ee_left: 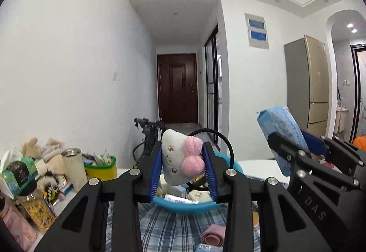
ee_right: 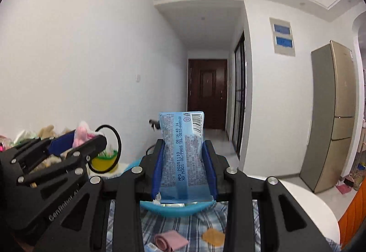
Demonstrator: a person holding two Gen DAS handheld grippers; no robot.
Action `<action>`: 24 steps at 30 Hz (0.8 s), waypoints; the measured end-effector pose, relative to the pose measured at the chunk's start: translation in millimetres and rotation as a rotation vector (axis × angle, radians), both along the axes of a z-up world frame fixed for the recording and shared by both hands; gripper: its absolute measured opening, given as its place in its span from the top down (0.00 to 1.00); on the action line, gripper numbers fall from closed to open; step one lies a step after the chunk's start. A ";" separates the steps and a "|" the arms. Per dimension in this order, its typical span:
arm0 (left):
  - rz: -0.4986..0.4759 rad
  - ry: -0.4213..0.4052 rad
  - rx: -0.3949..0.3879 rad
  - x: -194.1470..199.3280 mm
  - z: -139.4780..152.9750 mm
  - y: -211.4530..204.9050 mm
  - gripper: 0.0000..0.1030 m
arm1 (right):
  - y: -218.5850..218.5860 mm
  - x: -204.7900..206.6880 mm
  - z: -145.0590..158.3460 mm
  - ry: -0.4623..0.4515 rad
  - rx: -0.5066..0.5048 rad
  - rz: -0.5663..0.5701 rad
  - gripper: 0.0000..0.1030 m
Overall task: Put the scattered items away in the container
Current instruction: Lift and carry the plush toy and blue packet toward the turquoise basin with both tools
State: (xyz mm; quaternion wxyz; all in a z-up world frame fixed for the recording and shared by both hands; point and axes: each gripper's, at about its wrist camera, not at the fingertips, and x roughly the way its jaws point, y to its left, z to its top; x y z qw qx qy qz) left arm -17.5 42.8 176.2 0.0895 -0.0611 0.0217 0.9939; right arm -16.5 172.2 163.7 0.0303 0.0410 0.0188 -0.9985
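Observation:
My left gripper (ee_left: 182, 166) is shut on a white plush hair tie with a pink bow (ee_left: 183, 159); its black elastic loop (ee_left: 225, 144) arcs up behind. It hangs above a blue bowl (ee_left: 183, 206) that holds small packets and a tube. My right gripper (ee_right: 183, 166) is shut on a light blue printed packet (ee_right: 183, 151), held upright over the same blue bowl (ee_right: 178, 209). Each gripper shows in the other's view: the right one (ee_left: 295, 144) at the right, the left one (ee_right: 75, 144) at the left with the plush.
A rolled pink item (ee_left: 212, 237) and an orange patch (ee_right: 212, 237) lie on the blue checked cloth (ee_left: 164, 224). At the left stand a steel cup (ee_left: 74, 167), a yellow-green tub (ee_left: 100, 167), tissue pack (ee_left: 18, 172) and plush toys. White round table edge (ee_right: 313, 204) at right.

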 end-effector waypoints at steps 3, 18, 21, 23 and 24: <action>-0.001 0.011 -0.018 3.8 9.2 3.1 0.64 | -1.1 4.9 4.7 0.021 -0.004 -0.002 0.69; 0.012 0.036 0.020 0.8 15.2 0.9 0.65 | 1.2 -12.8 4.4 0.010 0.004 -0.005 0.69; 0.000 0.016 0.032 -12.8 11.7 0.0 0.65 | 0.6 -19.8 7.3 0.015 0.019 -0.008 0.69; 0.006 0.025 0.020 -22.4 13.0 1.5 0.64 | -0.4 -26.3 11.9 0.032 0.033 -0.017 0.69; 0.014 0.030 0.015 -27.6 14.7 2.2 0.64 | -0.3 -30.2 14.6 0.035 0.036 -0.019 0.69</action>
